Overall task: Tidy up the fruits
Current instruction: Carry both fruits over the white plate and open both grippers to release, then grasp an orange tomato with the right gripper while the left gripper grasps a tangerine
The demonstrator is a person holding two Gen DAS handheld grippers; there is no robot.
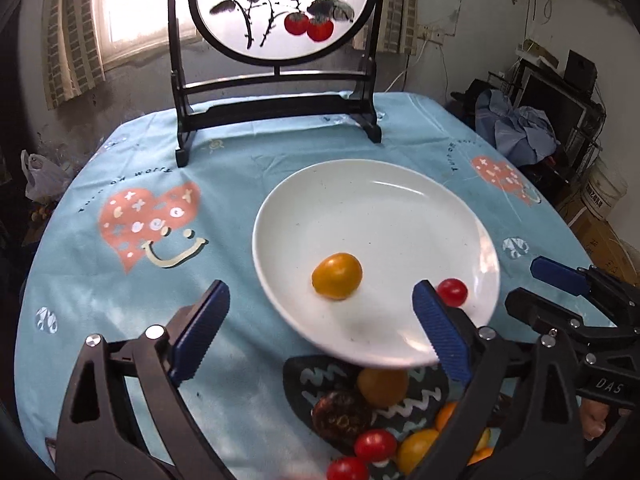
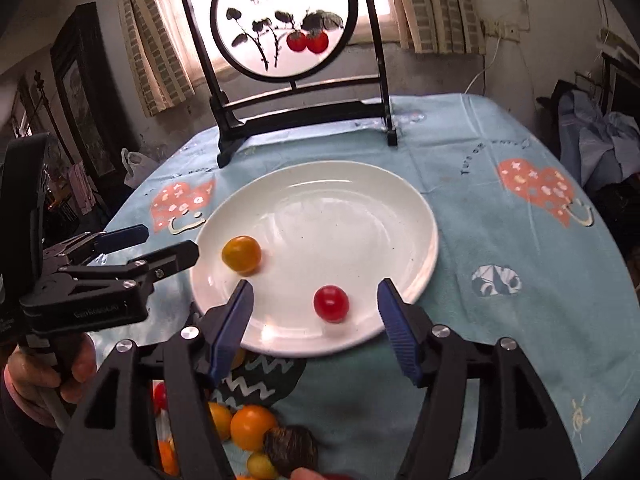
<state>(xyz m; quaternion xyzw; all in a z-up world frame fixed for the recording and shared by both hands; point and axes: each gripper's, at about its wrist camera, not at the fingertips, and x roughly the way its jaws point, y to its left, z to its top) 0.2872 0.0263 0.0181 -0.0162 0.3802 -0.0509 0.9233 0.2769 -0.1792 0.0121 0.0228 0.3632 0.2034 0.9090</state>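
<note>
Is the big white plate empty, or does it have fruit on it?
Not empty. The round white plate holds two fruits: a yellow-orange tomato and a small red cherry tomato.

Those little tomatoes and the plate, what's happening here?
A person is sorting fruit with two hand-held grippers. A yellow tomato and a red tomato lie apart on the white plate. The left gripper and right gripper both stand open over the plate's near edge, neither holding anything. More fruit waits in a pile on the tablecloth nearer the person.

Both wrist views look steeply down, close, sharing the plate (image 1: 400, 184).
</note>
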